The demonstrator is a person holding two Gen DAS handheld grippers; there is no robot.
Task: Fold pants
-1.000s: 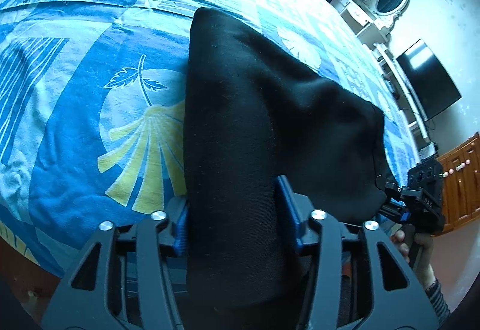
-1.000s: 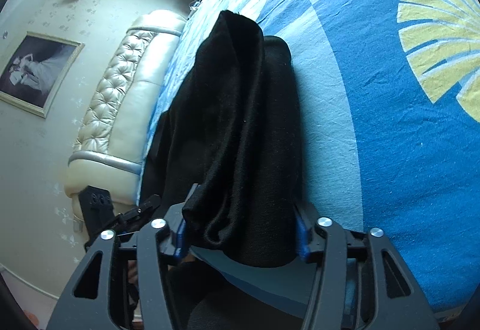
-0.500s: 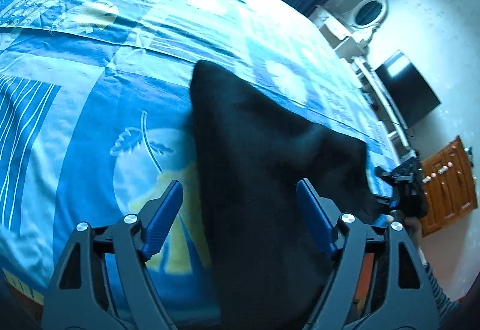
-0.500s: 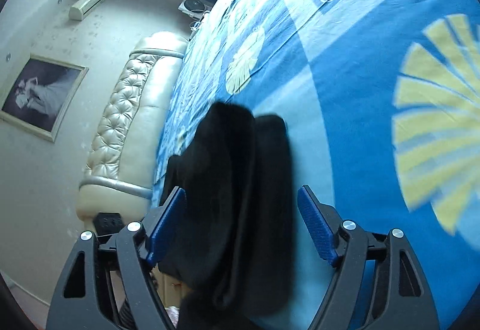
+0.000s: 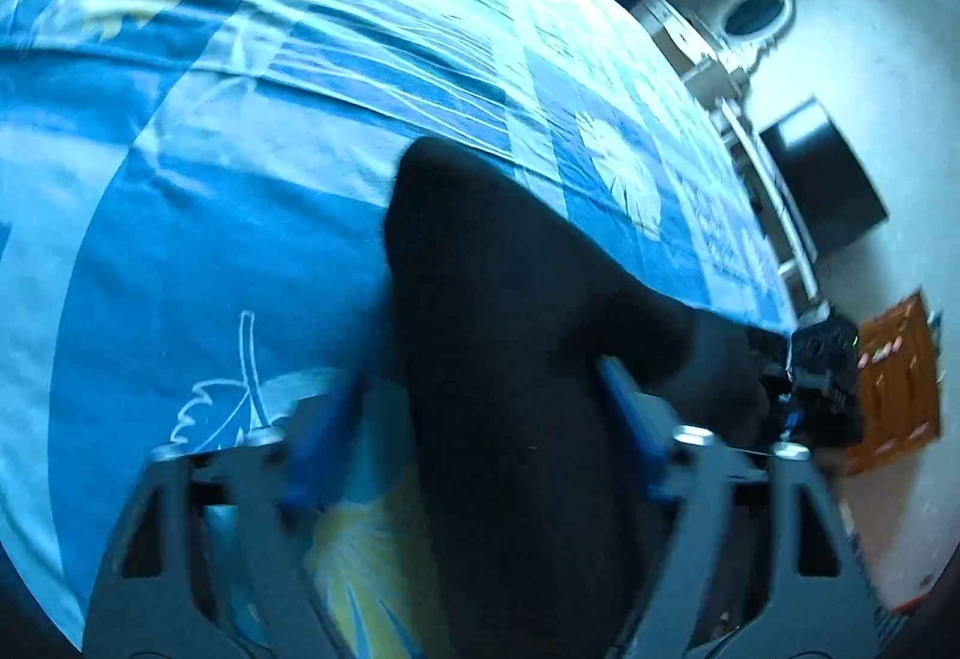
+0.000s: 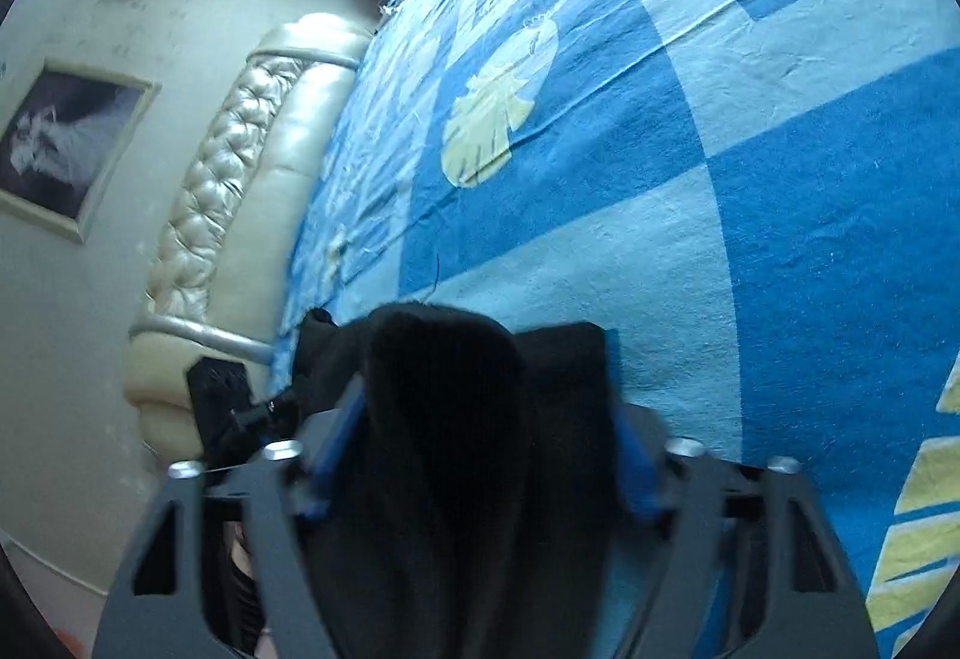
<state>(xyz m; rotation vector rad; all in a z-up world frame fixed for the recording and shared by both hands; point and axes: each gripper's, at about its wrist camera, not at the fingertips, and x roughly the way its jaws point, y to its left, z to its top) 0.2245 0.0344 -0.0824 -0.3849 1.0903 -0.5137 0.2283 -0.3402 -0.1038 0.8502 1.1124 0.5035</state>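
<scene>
The black pants (image 5: 510, 359) lie folded in a long strip on the blue patterned bedspread (image 5: 210, 239). My left gripper (image 5: 474, 419) straddles one end, its jaws closing. Its right pad touches the cloth, while a strip of bedspread shows between the left pad and the pants. In the right wrist view the other end of the pants (image 6: 480, 449) fills the gap of my right gripper (image 6: 483, 437), whose jaws are closing with both blue pads against the fabric. Each gripper also appears small in the other's view: the right gripper (image 5: 822, 359) and the left gripper (image 6: 228, 389). Both views are motion-blurred.
A padded cream headboard (image 6: 240, 167) and a framed picture (image 6: 54, 143) are at the left of the right wrist view. A dark screen (image 5: 822, 185), white shelves (image 5: 720, 59) and a wooden cabinet (image 5: 894, 377) stand beyond the bed's edge.
Both grippers let go of the pants, spread wide and moved along the strip. Their jaws have since narrowed again around the cloth.
</scene>
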